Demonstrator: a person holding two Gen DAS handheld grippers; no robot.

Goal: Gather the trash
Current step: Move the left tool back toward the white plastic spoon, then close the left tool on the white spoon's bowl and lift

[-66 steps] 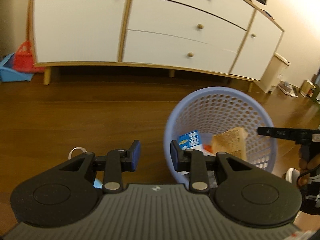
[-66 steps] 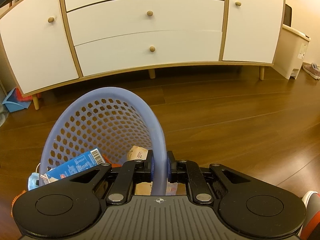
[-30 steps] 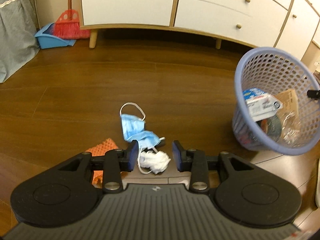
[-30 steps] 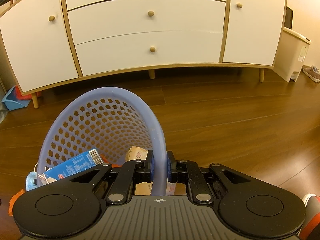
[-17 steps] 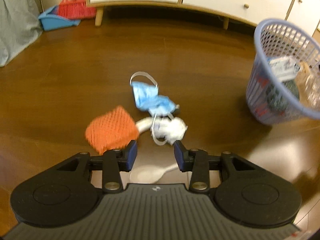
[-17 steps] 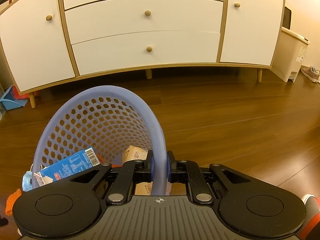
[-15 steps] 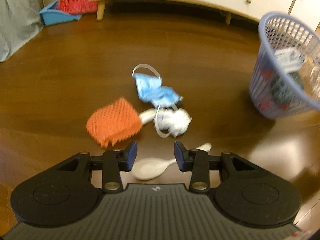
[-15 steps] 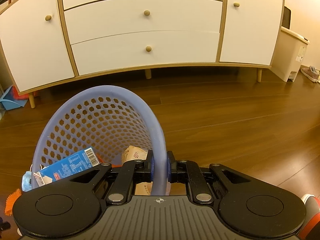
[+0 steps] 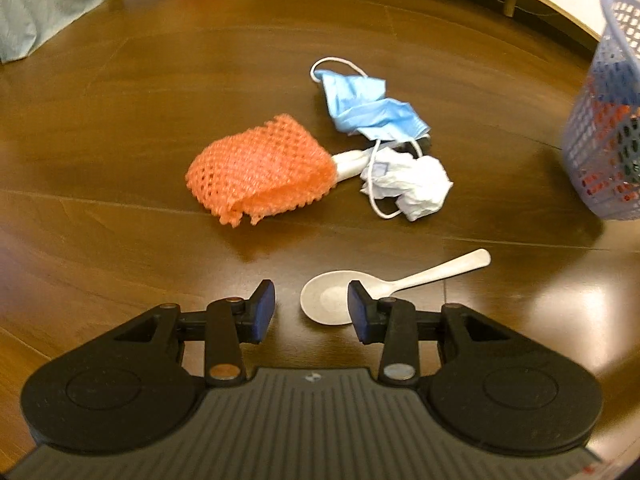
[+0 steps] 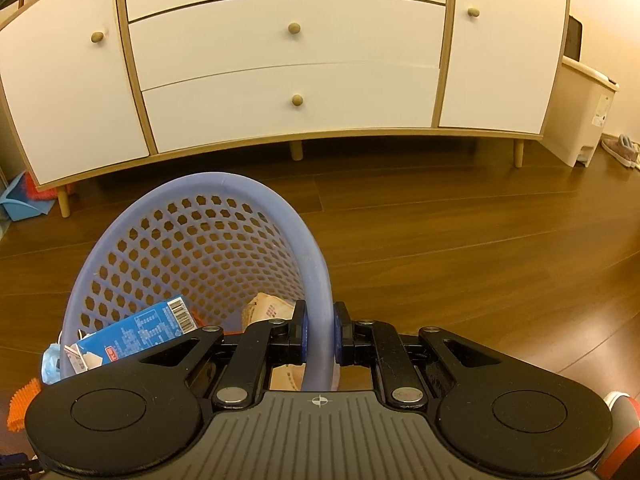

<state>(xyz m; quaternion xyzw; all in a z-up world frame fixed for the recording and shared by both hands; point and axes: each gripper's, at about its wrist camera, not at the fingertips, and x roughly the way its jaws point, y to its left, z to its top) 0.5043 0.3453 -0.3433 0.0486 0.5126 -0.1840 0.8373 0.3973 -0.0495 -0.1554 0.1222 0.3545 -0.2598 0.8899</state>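
White plastic spoon (image 9: 384,286) lies on the wood floor (image 9: 160,80), bowl sitting between the tips of the left gripper (image 9: 311,312), right up against the right-hand fingertip, handle running off to the upper right. Left gripper is spread wide, holding nothing. Just beyond the spoon: orange foam net (image 9: 262,170), a second white spoon handle (image 9: 350,162) poking out from under it, a crumpled white tissue (image 9: 412,184) touching it, and a blue face mask (image 9: 368,106) with white ear loops lying partly over the tissue. All loose on the floor, near each other, apart from the first spoon.

Right gripper (image 10: 319,338) is pinched on the rim of the purple mesh basket (image 10: 200,240), one fingertip inside and one outside the wall. Basket shows at the far right edge of the left wrist view too, well apart from the floor trash. Inside: blue carton (image 10: 136,336) with a barcode, small print too fine to read, and a tan paper wrapper (image 10: 268,310) with red marks, unreadable.

Behind: white sideboard (image 10: 280,60) with wooden knobs and legs, cream bin (image 10: 580,112), shoes (image 10: 622,150), blue dustpan (image 10: 24,200), grey cloth (image 9: 36,4).
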